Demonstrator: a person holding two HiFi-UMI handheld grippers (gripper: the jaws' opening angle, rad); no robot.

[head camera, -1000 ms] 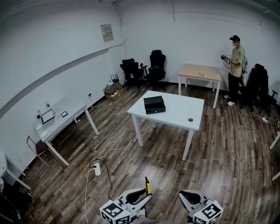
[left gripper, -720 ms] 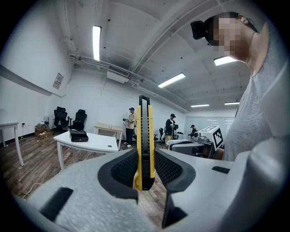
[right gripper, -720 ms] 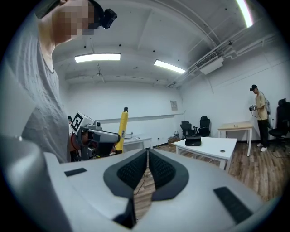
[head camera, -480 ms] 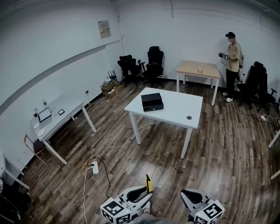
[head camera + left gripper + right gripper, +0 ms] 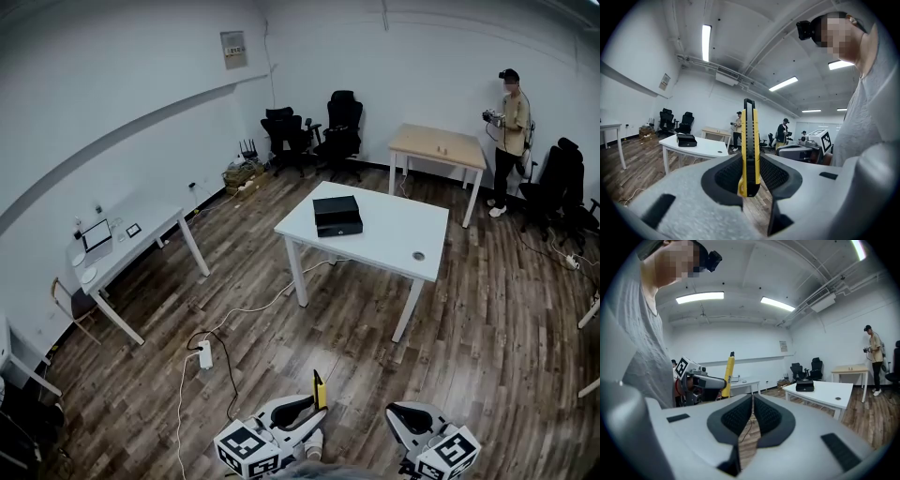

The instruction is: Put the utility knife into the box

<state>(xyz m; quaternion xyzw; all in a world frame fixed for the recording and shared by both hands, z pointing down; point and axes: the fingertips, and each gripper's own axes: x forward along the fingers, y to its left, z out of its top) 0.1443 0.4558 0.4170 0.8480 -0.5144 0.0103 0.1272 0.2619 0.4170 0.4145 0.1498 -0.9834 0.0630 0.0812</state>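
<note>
Knife point(image 5: 749, 150) clamped upright between the left gripper's point(image 5: 312, 415) pads; yellow body, tip pointing up. Right gripper point(image 5: 753, 405) jaws pressed together, nothing between them. Both grippers held low, side by side, above the wood floor point(image 5: 469, 347). Box point(image 5: 337, 216), black, sits on the white table point(image 5: 398, 239) near its far left corner, well apart from the knife. A person point(image 5: 512, 131) stands beside the wooden table point(image 5: 439, 145) at the far wall.

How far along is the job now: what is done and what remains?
Done: the utility knife is picked up. In hand: the left hand-held gripper clamps it upright; the right hand-held gripper is shut, empty. Left: the black box sits on the white table across the room, so carrying and placing remain.
</note>
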